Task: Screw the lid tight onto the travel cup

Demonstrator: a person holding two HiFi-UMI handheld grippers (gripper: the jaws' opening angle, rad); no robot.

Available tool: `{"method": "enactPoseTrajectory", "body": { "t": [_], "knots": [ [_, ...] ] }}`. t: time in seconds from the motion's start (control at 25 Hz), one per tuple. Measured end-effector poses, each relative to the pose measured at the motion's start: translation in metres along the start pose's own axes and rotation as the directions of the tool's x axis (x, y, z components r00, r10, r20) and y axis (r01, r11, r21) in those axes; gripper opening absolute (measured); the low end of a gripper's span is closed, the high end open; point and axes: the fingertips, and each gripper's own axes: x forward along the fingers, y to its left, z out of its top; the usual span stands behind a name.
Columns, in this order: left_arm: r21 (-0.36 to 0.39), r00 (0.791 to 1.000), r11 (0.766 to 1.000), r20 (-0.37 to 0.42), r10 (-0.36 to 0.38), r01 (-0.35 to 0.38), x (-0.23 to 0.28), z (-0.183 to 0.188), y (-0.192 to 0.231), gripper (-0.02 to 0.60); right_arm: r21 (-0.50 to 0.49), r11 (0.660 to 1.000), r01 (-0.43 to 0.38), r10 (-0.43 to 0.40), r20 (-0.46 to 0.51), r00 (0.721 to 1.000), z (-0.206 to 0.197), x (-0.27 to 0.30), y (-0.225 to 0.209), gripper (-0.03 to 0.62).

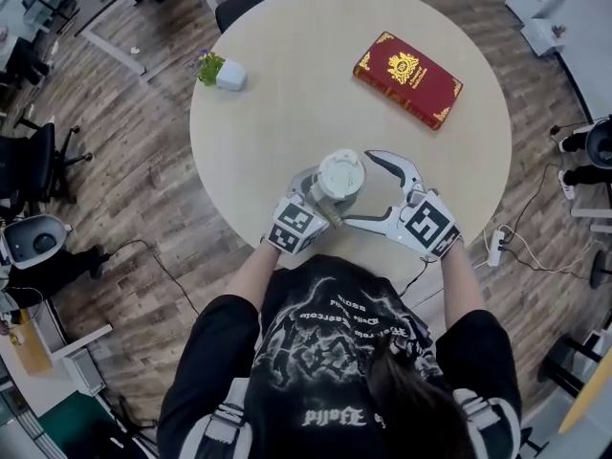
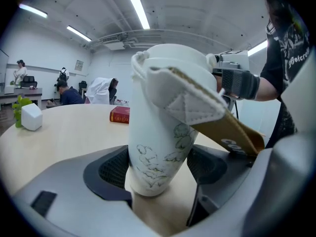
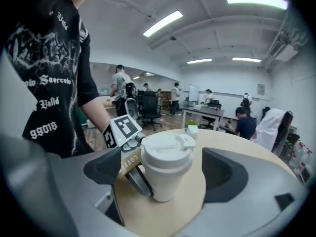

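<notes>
Left gripper (image 2: 160, 172) clamps the travel cup (image 2: 155, 132) low on its body, near the table's (image 1: 287, 84) front edge (keep that grip firm). The lid (image 3: 165, 146) sits on top. Right gripper (image 3: 165, 174) has its jaws wide around the lid, not touching: close level on the rim, then twist

Your travel cup (image 3: 165, 181) looks smooth, matt white, plastic like its lid (image 3: 165, 149). The dark pads (image 3: 102, 168) look dimpled, rubbery. Your table (image 1: 287, 75) is pale, smooth wood-grain — the book (image 1: 408, 77) glossy red, gilt-stamped.
</notes>
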Motion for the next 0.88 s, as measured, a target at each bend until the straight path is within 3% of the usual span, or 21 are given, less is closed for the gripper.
{"method": "enactPoseTrajectory", "body": {
  "t": [0.2, 0.36, 0.44, 0.56, 0.68, 0.72, 0.8, 0.88],
  "knots": [
    [-0.009, 0.999, 0.999, -0.014, -0.042, 0.042, 0.002, 0.0, -0.001, 0.387, -0.105, 0.972, -0.211, 0.206, -0.053, 0.977, 0.009, -0.005, -0.018, 0.512],
    [-0.002, 0.996, 0.997, -0.044, -0.076, 0.076, 0.005, 0.0, -0.001, 0.388, -0.234, 0.906, -0.354, 0.336, -0.115, 0.935, 0.016, 0.007, -0.026, 0.49],
    [0.008, 0.993, 0.995, -0.063, -0.099, 0.099, 0.005, 0.0, -0.001, 0.388, -0.298, 0.852, -0.432, 0.401, -0.16, 0.902, 0.017, 0.014, -0.024, 0.473],
    [0.022, 0.989, 0.992, -0.087, -0.12, 0.122, 0.005, 0.001, 0.0, 0.388, -0.361, 0.746, -0.56, 0.506, -0.239, 0.829, 0.017, 0.018, -0.014, 0.469],
    [0.028, 0.989, 0.992, -0.087, -0.117, 0.12, 0.006, 0.001, 0.002, 0.388, -0.416, 0.631, -0.655, 0.554, -0.35, 0.755, 0.007, 0.021, -0.007, 0.429],
    [0.028, 0.99, 0.993, -0.086, -0.115, 0.118, 0.007, 0.001, 0.002, 0.388, -0.423, 0.607, -0.673, 0.562, -0.371, 0.74, 0.003, 0.022, -0.006, 0.422],
    [0.028, 0.99, 0.993, -0.086, -0.11, 0.113, 0.009, -0.001, 0.003, 0.388, -0.417, 0.598, -0.685, 0.576, -0.37, 0.729, 0.001, 0.023, -0.007, 0.419],
    [0.027, 0.991, 0.994, -0.082, -0.106, 0.108, 0.009, -0.001, 0.003, 0.388, -0.406, 0.621, -0.67, 0.577, -0.341, 0.742, 0.002, 0.024, -0.008, 0.419]
  ]
}}
